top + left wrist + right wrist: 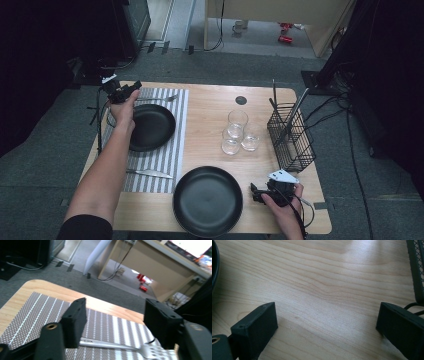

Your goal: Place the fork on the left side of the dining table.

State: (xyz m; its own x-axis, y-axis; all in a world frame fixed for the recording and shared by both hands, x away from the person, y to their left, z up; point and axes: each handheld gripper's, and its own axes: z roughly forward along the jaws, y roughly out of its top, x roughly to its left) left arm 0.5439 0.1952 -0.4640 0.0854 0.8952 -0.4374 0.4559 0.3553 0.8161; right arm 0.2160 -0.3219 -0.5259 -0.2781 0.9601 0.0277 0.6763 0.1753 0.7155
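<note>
Black jaws of the left gripper (113, 322) stand wide above a steel fork (120, 347) on the striped placemat (32, 315).

Nothing sits between the pads; the fork lies flat on the mat's far edge, just beyond the matte black plate (150, 127), with a knife (150, 173) on the mat's near side. Likely a place setting is in hand, the fork laid down. The woven, dotted mat could shift if a jaw snags it, and the thin, smooth fork would slide with it. Nearer, a second black plate (207, 200) rests on the pale wood-grain table (210, 105); beside it the right gripper (257, 194) rests low, jaws wide and empty. Three clear glasses (235, 135) cluster near a black wire basket (292, 137); a careless sweep could topple them.
</note>
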